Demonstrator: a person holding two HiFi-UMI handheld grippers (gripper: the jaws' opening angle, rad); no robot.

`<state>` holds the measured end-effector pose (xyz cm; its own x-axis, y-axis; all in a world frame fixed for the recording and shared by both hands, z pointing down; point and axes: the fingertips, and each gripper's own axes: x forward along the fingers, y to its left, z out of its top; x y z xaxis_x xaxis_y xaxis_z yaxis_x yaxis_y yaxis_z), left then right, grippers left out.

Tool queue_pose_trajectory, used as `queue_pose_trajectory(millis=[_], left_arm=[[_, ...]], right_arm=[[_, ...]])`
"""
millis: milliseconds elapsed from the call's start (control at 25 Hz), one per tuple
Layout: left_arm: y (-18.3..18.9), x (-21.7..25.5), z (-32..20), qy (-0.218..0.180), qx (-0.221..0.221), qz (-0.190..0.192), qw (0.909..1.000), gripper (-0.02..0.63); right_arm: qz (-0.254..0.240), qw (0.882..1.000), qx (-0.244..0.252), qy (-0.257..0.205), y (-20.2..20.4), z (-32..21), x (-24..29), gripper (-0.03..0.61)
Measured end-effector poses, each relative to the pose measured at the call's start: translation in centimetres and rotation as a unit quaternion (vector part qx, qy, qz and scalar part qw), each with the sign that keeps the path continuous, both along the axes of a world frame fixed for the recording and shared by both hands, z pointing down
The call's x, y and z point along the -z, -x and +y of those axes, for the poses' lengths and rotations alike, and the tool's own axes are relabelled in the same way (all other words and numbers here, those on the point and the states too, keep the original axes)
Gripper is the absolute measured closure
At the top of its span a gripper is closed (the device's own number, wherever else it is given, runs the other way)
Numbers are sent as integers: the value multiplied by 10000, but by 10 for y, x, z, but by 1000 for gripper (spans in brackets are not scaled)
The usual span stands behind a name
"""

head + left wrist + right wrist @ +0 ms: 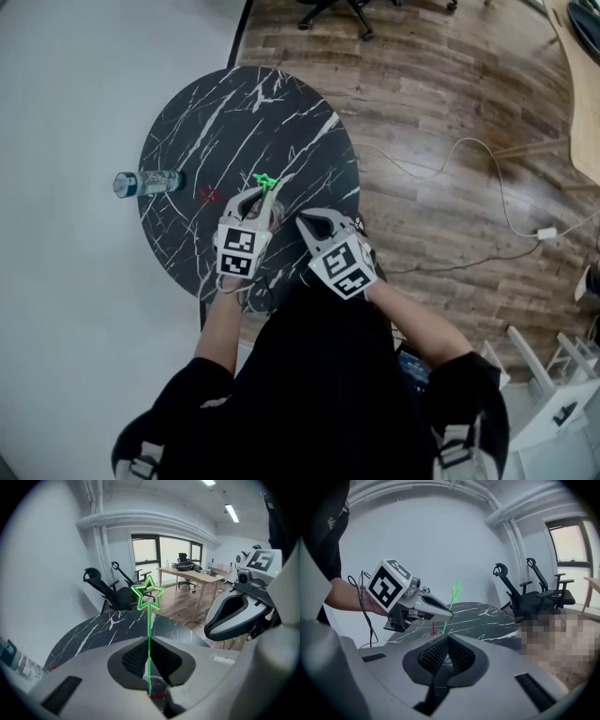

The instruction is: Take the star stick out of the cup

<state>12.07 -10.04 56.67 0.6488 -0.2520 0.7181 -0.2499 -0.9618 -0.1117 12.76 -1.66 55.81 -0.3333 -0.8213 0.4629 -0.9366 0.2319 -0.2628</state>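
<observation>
Star stick [149, 620], green, is standing upright, clamped in the left tongs [149, 641] over the black marble worktop [206, 131]. Its lower end is seemingly dipping into the clear cup [157, 685] just beneath. The right tongs [448, 639] are sitting closed on nothing, nearby. I judge the lift-out is under way, and the next move is calling for a straight upward pull clearing the rim.

Glossy marble table [206, 122], plastic star stick [149, 634]
</observation>
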Motion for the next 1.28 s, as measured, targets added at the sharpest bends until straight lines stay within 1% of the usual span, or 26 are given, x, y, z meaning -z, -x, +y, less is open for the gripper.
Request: queue_pose_trajectory(millis=[120,360,440,560,720,840,1000,1120,1280], left_arm=[[-4,14,-3,-61,59,183,9998,603],[-15,60,-11,-335,182,801,9961,602],[-16,77,-15,-330,279,1053,9935,603],[-20,108,-20,-293,417,1501,9874,603],[-19,139,-27,-356,575,1877,9799,603],[-13,153,-33,-344,743,2068,9750,603],[1,163,-36,-355,945,2196,9704,603],[13,172,-36,-357,1054,2384,9648,602],[37,181,-40,-530,1327,2435,9593,603]], right_arm=[[20,10000,7,-62,0,-2,5,581],[42,9998,53,-178,-1,-7,14,581],[66,9997,112,-219,0,-9,18,581],[96,9993,224,-273,4,-13,21,581],[102,9988,359,-322,7,-18,26,582],[100,9982,483,-344,12,-23,28,581],[90,9967,726,-350,22,-28,28,581],[103,9947,933,-414,31,-32,30,581],[250,9905,1232,-551,42,-40,33,581]])
